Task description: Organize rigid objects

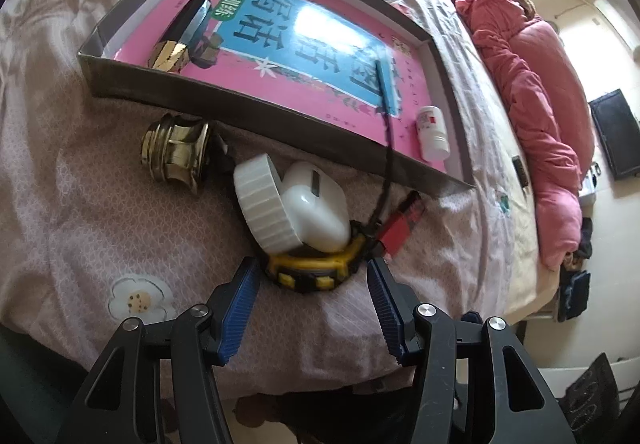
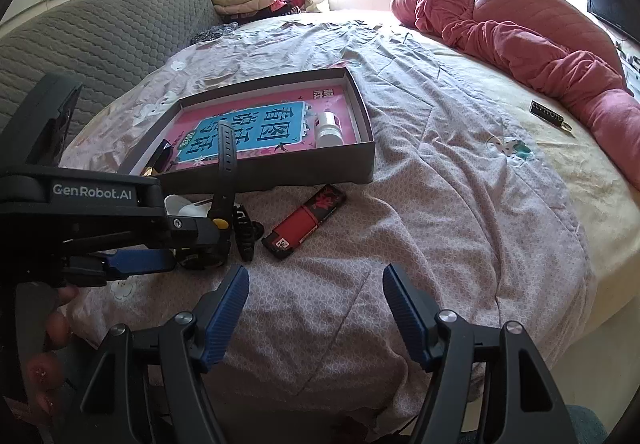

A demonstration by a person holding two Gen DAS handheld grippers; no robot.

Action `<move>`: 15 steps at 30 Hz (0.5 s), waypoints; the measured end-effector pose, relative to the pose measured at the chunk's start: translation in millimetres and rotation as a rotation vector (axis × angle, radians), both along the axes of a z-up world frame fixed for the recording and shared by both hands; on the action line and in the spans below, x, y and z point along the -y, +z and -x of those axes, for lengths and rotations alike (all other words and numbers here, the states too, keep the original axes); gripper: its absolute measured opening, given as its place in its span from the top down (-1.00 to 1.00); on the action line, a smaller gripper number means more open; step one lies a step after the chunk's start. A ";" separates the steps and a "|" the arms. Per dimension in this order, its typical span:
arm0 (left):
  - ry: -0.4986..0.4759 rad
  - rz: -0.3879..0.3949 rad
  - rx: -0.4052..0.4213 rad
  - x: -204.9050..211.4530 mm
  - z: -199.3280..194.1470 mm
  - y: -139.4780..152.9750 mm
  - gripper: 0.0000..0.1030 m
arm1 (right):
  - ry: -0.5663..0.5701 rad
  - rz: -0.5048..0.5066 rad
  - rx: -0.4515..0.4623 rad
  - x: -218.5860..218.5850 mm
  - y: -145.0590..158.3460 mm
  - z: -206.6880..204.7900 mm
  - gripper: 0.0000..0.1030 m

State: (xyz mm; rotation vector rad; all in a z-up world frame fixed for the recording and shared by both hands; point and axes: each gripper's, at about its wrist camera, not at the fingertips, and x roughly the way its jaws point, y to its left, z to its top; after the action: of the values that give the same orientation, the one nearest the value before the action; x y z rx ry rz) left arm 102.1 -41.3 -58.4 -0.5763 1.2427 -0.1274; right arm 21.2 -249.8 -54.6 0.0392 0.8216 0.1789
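A yellow-and-black watch [image 1: 312, 276] lies on the bed sheet, its black strap [image 2: 226, 147] arching up over the wall of the grey box [image 1: 240, 111]. My left gripper [image 1: 313, 270] is open, its blue pads on either side of the watch body without pressing it. Against the watch rest a white ribbed lid [image 1: 264, 203] and a white earbud case [image 1: 320, 207]. A gold cap [image 1: 176, 151] lies to the left, and a red-and-black lighter [image 2: 304, 222] to the right. My right gripper [image 2: 316, 276] hangs open over bare sheet, below the lighter.
The box holds a pink book [image 1: 280, 27], a black-and-gold tube [image 1: 184, 35] and a small white bottle [image 2: 330, 127]. A red quilt [image 2: 520, 31] lies bunched at the far right, with a black tag [image 2: 546, 113] near it. A grey padded headboard [image 2: 100, 39] stands at the left.
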 end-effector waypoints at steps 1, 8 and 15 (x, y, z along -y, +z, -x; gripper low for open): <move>0.001 -0.004 -0.008 0.3 -1.3 -3.0 -0.12 | -0.001 -0.001 -0.003 -0.2 -0.6 -1.2 -0.34; -0.006 -0.030 0.007 8.8 -3.3 -9.1 -0.12 | -0.022 -0.014 -0.024 3.0 -4.8 -9.5 -0.34; 0.015 0.023 0.006 0.5 -4.1 -16.9 -0.09 | -0.031 -0.014 -0.049 1.3 -9.2 -20.5 -0.34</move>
State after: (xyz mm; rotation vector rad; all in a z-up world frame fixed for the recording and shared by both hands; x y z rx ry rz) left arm 106.2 -41.8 -75.3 -0.6050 1.2319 -0.1308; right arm 41.8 -251.1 -63.7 0.0700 0.8686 0.1547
